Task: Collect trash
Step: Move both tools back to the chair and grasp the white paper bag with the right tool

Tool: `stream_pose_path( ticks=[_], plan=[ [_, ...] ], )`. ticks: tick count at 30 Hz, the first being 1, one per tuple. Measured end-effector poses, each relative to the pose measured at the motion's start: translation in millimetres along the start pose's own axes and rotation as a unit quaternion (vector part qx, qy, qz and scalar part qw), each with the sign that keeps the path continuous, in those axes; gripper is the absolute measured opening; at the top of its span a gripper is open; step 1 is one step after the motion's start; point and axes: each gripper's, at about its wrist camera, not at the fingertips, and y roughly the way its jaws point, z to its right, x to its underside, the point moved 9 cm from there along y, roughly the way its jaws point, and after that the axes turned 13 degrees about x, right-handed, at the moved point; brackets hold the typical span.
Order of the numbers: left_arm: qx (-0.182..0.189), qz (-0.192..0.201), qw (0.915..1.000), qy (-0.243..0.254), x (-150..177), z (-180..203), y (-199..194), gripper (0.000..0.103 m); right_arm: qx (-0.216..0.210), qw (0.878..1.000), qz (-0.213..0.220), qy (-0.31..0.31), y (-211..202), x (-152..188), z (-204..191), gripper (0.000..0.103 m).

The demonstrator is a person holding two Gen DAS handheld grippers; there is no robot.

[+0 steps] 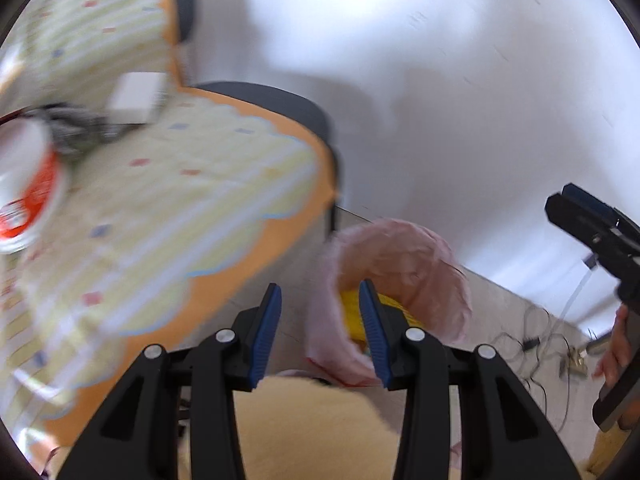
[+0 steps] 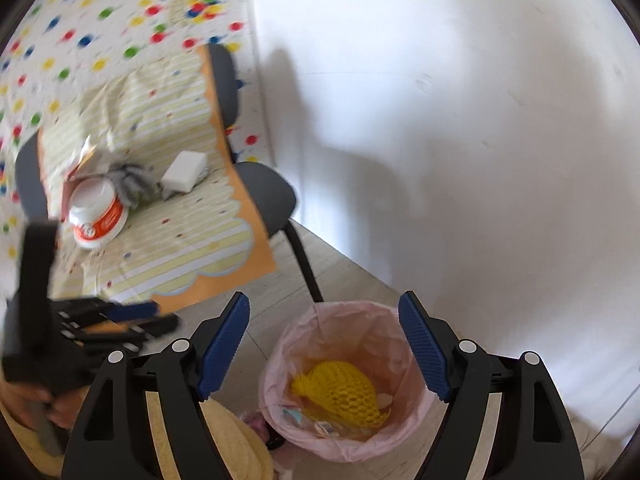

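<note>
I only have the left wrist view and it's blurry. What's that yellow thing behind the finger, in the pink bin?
Observer: A yellow foam net, lying at the bottom of the pink-lined bin.
Operator: Is the right hand-held gripper carrying anything?
Observer: No. The right hand-held gripper is open and empty, pointed at the bin.
Operator: Anything on the chair I'm missing?
Observer: What looks like torn paper packaging, behind the orange and white tub.
</note>
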Motion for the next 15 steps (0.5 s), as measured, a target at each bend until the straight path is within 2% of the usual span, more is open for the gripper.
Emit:
stream_pose_path(
  ticks=[2, 4, 7, 11, 15],
  plan=[
    [-0.024, 0.02, 0.9994, -0.011, 1.4, -19.2, -22.9, 0.041, -0.026, 0.999, -0.01, -0.018, 3.9, -9.5, -27.3, 0.077],
    [-0.052, 0.037, 0.9974, -0.034, 4.6, -45.8, -50.4, 0.047, -0.052, 0.998, -0.01, -0.033, 4.4, -17.4, -51.1, 0.076],
    [-0.095, 0.055, 0.9921, -0.061, 9.5, -84.1, -85.2, 0.047, -0.088, 0.994, 0.001, -0.068, 2.5, -36.5, -99.1, 0.076],
    [-0.157, 0.076, 0.979, -0.106, 13.3, -137.7, -128.5, 0.05, -0.151, 0.982, 0.017, -0.112, -6.5, -66.9, -172.1, 0.077],
    [-0.201, 0.095, 0.9642, -0.144, 12.6, -187.1, -171.0, 0.051, -0.182, 0.969, 0.043, -0.161, -13.3, -98.7, -229.3, 0.076]
  ],
)
